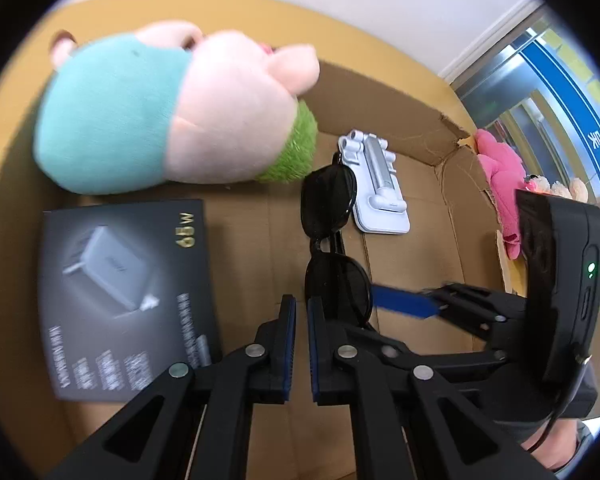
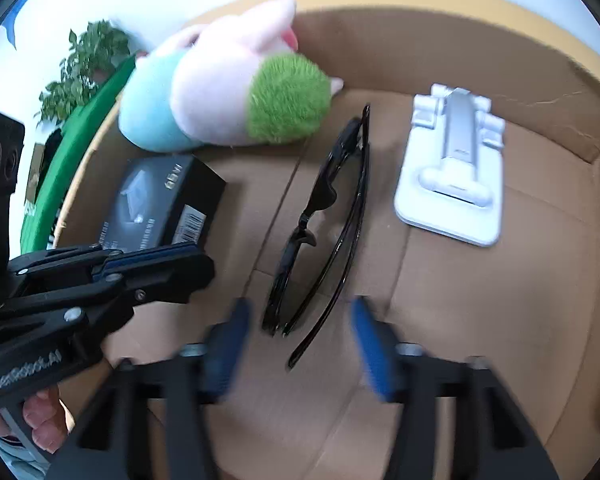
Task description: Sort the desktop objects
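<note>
bright, even daylight; fisheye bends the edges, dark vignette corners, right view motion-blurred near its bottom.

Potted green plant (image 2: 88, 64) by white wall, blue signboard (image 1: 580, 92) beyond glass door

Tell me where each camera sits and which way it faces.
Left wrist: on the left gripper, looking down into the cardboard box at the black carton; its shut fingers show, plus the right gripper.
Right wrist: on the right gripper, looking down at the sunglasses; its open fingers show, plus a hand.
Shared: plush toy, white stand, sunglasses.
</note>
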### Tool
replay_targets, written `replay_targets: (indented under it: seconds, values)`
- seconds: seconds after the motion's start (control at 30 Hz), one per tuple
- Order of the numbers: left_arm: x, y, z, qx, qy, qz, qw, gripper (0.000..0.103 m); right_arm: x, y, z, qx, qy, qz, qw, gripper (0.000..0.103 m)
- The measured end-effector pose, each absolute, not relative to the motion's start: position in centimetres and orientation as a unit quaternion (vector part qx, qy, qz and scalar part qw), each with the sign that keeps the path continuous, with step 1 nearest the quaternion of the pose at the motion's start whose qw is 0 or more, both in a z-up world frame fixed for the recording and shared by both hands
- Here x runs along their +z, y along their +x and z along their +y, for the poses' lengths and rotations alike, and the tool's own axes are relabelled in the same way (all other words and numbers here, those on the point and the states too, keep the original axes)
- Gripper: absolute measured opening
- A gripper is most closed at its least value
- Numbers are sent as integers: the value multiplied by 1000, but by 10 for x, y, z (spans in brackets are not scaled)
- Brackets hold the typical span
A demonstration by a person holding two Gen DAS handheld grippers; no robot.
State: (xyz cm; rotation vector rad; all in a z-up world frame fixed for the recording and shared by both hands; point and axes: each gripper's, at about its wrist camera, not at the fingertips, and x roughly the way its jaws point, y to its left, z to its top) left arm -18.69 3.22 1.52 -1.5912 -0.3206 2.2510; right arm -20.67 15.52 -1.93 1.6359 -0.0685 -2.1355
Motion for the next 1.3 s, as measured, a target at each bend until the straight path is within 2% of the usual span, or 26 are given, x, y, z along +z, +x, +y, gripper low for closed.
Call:
replay_targets:
  seconds: [0.07, 0.13, 0.2, 0.27, 0.47, 0.67, 0.87, 1.13, 1.23, 1.3]
  values:
    - [29, -175, 26, 816, -540, -102, 180, 10, 3, -188, 160, -798, 564, -11, 213, 73]
    - [47, -158, 20, 839, -510, -89, 170, 23, 20, -170, 165, -815, 539, -16, 213, 76]
    - [67, -136, 14, 867, -472, -67, 148, 62, 44, -142, 172, -834, 507, -23, 215, 78]
    - [86, -108, 11, 895, -425, -50, 123, 73, 65, -107, 182, -857, 469, -28, 212, 81]
    - [112, -29, 8, 929, -351, -28, 109, 73, 104, -37, 201, -901, 397, -18, 174, 89]
    - [120, 23, 8, 945, -308, -30, 102, 73, 113, 15, 202, -916, 371, 20, 151, 89]
    - [103, 55, 12, 939, -324, -40, 105, 73, 87, 36, 212, -904, 389, 11, 180, 90]
    - [27, 60, 21, 892, -424, -74, 137, 73, 7, 43, 229, -854, 472, -16, 217, 89]
    - [2, 51, 24, 870, -461, -91, 150, 73, -13, 32, 233, -844, 490, -32, 215, 85]
    - [-11, 45, 25, 859, -478, -101, 156, 71, -21, 27, 232, -839, 497, -38, 217, 76]
